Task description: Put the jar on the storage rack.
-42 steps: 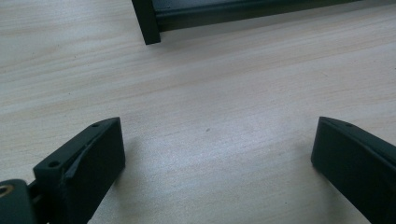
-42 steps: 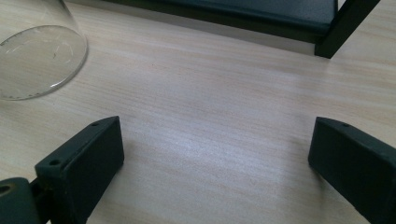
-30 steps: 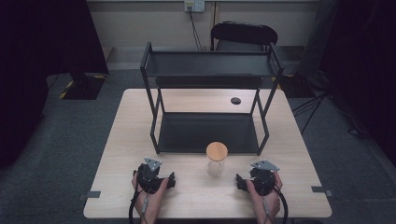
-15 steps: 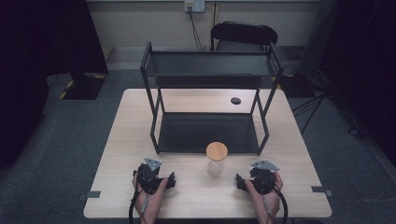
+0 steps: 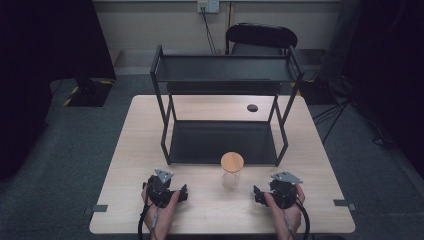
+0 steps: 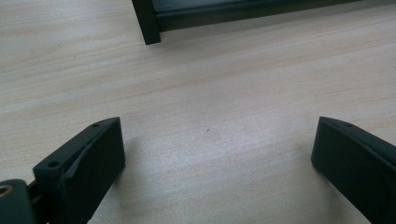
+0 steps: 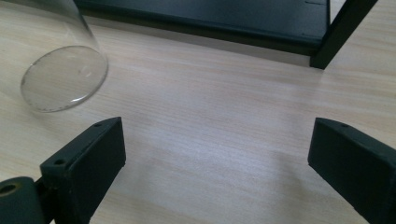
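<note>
Jar (image 5: 232,171) with a wooden lid (image 5: 232,161) stands upright on the desk (image 5: 125,150), just before the black shelf rack (image 5: 222,70), between the left hand-held gripper (image 5: 183,193) and right hand-held gripper (image 5: 256,194). Left gripper view: jaws spread wide over bare wood. Right gripper view: jaws wide apart, empty, the jar's glass base at upper left.

High view overhead, facing forward; gripper views low, close; all share table (image 5: 210,210), rack (image 5: 222,142).

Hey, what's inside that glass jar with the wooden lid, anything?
The glass jar looks empty: its clear wall and base show just the table through them. The wooden lid covers the mouth, so the very top inside is hidden.
</note>
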Available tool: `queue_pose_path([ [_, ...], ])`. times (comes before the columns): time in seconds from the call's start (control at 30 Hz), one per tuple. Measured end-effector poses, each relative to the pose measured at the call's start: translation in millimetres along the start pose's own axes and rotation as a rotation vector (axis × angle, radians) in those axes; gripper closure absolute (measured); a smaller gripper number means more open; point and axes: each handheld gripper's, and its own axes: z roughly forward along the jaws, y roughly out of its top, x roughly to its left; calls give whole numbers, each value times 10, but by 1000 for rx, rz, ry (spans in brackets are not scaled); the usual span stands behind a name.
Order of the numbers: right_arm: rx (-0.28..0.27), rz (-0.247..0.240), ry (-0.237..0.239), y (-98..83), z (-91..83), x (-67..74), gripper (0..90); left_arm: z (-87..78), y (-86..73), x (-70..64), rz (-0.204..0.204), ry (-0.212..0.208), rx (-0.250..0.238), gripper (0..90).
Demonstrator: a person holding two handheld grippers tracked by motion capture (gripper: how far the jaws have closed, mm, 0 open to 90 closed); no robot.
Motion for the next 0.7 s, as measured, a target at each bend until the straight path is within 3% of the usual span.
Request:
queue_pose_path([
  [0.33, -28, -11, 22, 18, -51, 81, 34, 1, 0, 0, 0, 0, -1, 24],
  [0.47, -33, 1, 66, 31, -82, 101, 33, 1, 0, 0, 0, 0, -1, 23],
  [0.7, -53, 7, 99, 52, -163, 135, 32, 4, 1, -1, 3, -4, 2, 15],
])
